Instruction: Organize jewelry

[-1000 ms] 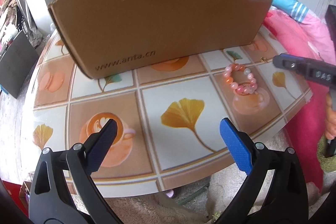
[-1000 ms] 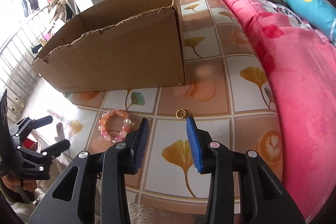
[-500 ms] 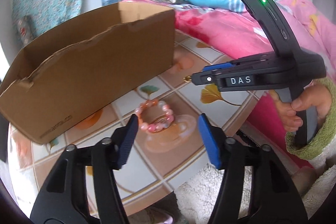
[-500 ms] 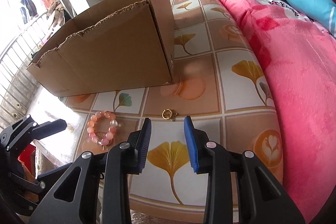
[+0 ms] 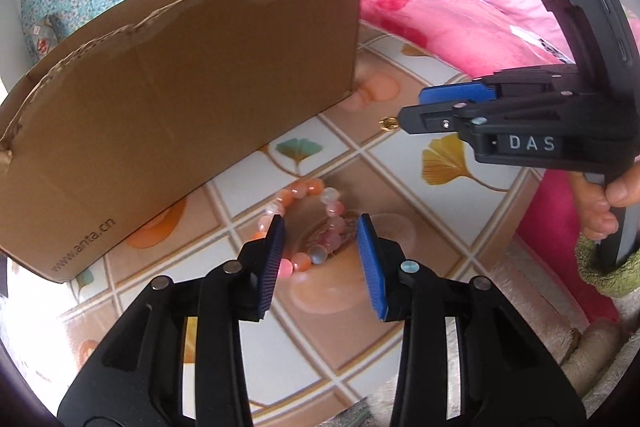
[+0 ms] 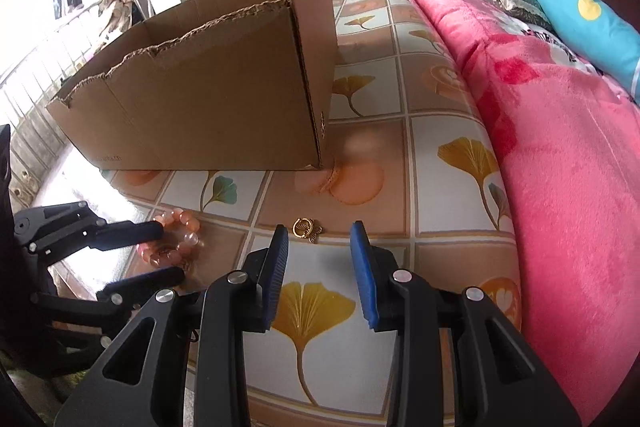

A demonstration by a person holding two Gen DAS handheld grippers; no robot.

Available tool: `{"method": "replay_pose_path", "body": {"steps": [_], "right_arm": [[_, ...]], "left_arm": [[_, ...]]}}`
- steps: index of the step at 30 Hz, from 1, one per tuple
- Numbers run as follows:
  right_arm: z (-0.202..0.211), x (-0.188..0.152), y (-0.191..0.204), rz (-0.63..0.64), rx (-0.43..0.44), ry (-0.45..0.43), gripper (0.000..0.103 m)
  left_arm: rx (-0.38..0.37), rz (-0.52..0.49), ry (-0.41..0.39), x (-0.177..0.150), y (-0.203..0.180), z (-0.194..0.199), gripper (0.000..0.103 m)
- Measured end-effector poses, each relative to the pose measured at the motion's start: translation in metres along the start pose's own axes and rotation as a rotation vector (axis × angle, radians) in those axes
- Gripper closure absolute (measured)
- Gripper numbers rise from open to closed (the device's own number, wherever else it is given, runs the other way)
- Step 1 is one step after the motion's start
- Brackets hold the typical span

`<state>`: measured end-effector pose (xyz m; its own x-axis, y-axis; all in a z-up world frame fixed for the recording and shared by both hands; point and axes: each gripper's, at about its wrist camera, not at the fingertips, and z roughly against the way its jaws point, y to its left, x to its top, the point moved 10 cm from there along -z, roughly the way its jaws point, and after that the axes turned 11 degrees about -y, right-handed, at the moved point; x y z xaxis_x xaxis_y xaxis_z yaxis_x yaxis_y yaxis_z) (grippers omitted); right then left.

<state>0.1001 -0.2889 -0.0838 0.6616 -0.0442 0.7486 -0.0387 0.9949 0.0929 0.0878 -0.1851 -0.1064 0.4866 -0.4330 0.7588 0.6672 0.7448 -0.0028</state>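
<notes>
**Two pickups at once, both easy to fumble**

Left wrist view: the left hand-held gripper (image 5: 320, 259) hangs over the bead bracelet (image 5: 308, 227) on the worktop (image 5: 400, 187), its jaws closing with the near part of the bracelet between them; the pads do not yet seem to press on the beads. The bracelet is a loose ring of round, glossy beads, so I judge that the pads could slide off a single bead and flick the ring aside, or catch only one side and let it swing. It lies near the worktop's front edge, so a push towards the camera could send it to the floor. The cardboard box (image 5: 180, 87), probably where the jewelry goes, stands just behind; its torn rim is high, and a dangling bracelet could snag on it.

Right wrist view: the right hand-held gripper (image 6: 318, 267) is partly spread with nothing between the pads, its tips just short of the small gold charm (image 6: 306, 229) on the worktop. The charm is flat and tiny, so closing from above may pinch only air or skid it along the slick patterned cover. The pink blanket (image 6: 560, 147) lies close on the right; a charm flicked there would be hard to find. The two tools work near each other, and crossing paths towards the box could make them collide.
</notes>
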Motion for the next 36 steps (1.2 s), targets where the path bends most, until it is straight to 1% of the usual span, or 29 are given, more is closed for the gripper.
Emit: {"method": "replay_pose_path", "body": {"steps": [3,9,10,11,12,14,17,21,24,25,26,27,29,33,36], "right_arm": [[-0.003,0.001,0.003,0.037,-0.004,0.003,0.071],[-0.007,0.001,0.008,0.062,0.003,0.013,0.071],[-0.007,0.001,0.009,0.067,0.003,0.013,0.071],[-0.007,0.001,0.01,0.072,0.001,0.013,0.071],[-0.007,0.002,0.01,0.075,-0.002,0.012,0.071],[-0.006,0.003,0.01,0.08,-0.004,0.012,0.071],[-0.007,0.001,0.01,0.088,-0.014,0.018,0.071],[-0.011,0.0,0.009,0.09,-0.02,0.028,0.073],[-0.014,0.001,0.011,0.093,-0.016,0.028,0.083],[-0.015,0.001,0.013,0.094,-0.01,0.031,0.088],[-0.016,0.001,0.017,0.095,0.006,0.036,0.092],[-0.016,0.001,0.02,0.094,0.018,0.04,0.094],[-0.016,0.0,0.031,0.103,0.043,0.046,0.094],[-0.016,-0.003,0.055,0.133,0.099,0.053,0.094],[-0.012,-0.003,0.067,0.114,0.152,0.054,0.095]], "left_arm": [[0.037,0.024,0.001,-0.004,0.017,0.003,0.067],[0.096,0.078,0.006,-0.008,0.049,0.009,0.066],[0.1,0.085,0.007,-0.009,0.052,0.01,0.065],[0.102,0.09,0.006,-0.011,0.055,0.012,0.062],[0.1,0.095,-0.001,-0.011,0.057,0.016,0.056],[0.091,0.096,-0.036,-0.009,0.058,0.027,0.048],[0.063,0.092,-0.074,-0.009,0.053,0.041,0.041],[0.035,0.097,-0.078,-0.016,0.047,0.053,0.041],[0.017,0.1,-0.085,-0.017,0.04,0.056,0.041],[0.006,0.106,-0.087,-0.017,0.037,0.055,0.041],[-0.009,0.111,-0.089,-0.017,0.032,0.056,0.041],[-0.021,0.113,-0.091,-0.018,0.028,0.055,0.041],[-0.04,0.114,-0.095,-0.019,0.022,0.056,0.041],[-0.051,0.111,-0.098,-0.021,0.011,0.054,0.041],[-0.058,0.121,-0.097,-0.023,0.008,0.053,0.041]]}}
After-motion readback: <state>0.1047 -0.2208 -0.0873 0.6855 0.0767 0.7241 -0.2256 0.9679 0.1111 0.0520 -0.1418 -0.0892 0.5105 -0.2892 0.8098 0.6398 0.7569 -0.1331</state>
